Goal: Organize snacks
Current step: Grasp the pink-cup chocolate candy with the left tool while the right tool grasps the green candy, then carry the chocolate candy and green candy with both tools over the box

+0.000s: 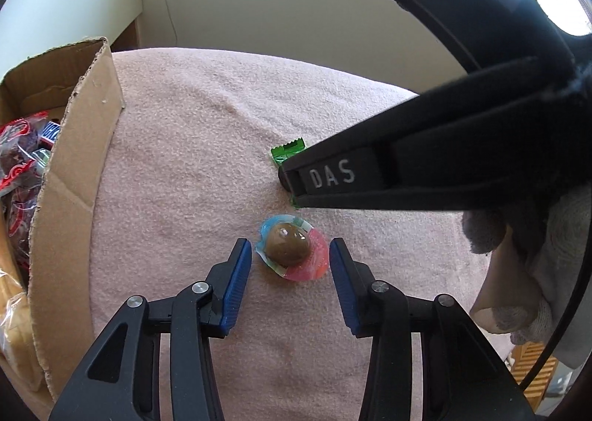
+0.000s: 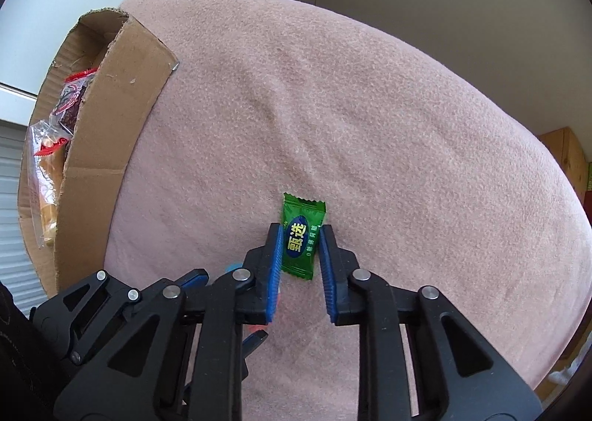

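While several wrapped snacks are already sitting inside the cardboard box (image 2: pixel 111 95) off to the left of both tools, two pieces are still lying on the pink blanket (image 2: pixel 370 124) covering the table, so the sorting is looking mostly done but not finished. The left tool (image 1: pixel 290 254) is hanging released, its blue pads spread on either side of the jelly cup (image 1: pixel 292 247) and not touching it. The right tool (image 2: pixel 300 250) is sitting nearly closed around the green candy (image 2: pixel 301 236), pads just beside or touching the wrapper's edges; whether it is gripping firmly yet I cannot tell. The candy is still resting on the blanket, just ahead of the jelly cup as the left tool sees it. What is remaining, by my judgement, is closing on both pieces and carrying them left into the box
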Demonstrator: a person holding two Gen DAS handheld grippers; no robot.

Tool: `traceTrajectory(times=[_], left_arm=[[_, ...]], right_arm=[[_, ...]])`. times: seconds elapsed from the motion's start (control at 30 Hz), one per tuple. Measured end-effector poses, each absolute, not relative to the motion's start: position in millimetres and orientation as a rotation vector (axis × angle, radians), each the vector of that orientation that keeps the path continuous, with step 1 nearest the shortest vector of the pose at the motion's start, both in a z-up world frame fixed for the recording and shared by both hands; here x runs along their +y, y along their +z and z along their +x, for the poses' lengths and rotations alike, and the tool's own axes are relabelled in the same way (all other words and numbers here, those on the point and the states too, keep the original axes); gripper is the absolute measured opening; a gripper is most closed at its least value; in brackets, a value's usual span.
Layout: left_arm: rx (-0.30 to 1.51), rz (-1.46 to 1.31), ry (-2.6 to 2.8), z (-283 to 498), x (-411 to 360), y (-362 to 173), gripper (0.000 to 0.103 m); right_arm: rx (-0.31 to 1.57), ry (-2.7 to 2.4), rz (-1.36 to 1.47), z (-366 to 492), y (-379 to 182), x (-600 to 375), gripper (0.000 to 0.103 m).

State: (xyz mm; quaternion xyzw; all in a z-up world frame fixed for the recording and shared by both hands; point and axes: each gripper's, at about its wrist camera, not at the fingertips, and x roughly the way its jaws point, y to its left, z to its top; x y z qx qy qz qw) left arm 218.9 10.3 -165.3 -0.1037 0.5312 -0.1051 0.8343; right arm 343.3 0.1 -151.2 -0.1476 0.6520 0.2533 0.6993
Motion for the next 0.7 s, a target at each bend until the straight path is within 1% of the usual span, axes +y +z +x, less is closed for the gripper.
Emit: traceTrajectory(times=[0.2, 0.27, 0.33, 0.53, 0.7], left_arm=[[1.134, -0.193, -0.201, 239.2, -2.1, -171.6, 0.041], [1.136, -0.178, -0.201, 243.1, -4.6, -172.5, 0.037], [1.131, -0.154, -0.196, 245.5, -6.2, -172.9, 0.026], [1.126, -0.173, -0.207, 250.4, 0.1, -176.0, 0.025], [1.121, -0.194, -0.192, 246.6, 13.1, -167.7, 0.023]], right_arm=[[1.443, 0.559, -0.319, 347.0, -150.9, -10.4, 0.018], [1.445, 0.563, -0.307, 346.6, -152.1, -14.6, 0.018], [1.443, 0.56, -0.308, 345.6, -153.0, -15.0, 0.018], [1.436, 0.563, -0.283, 333.5, -155.6, -21.8, 0.017], [1.417, 0.578, -0.265, 337.2, -157.0, -30.9, 0.015]])
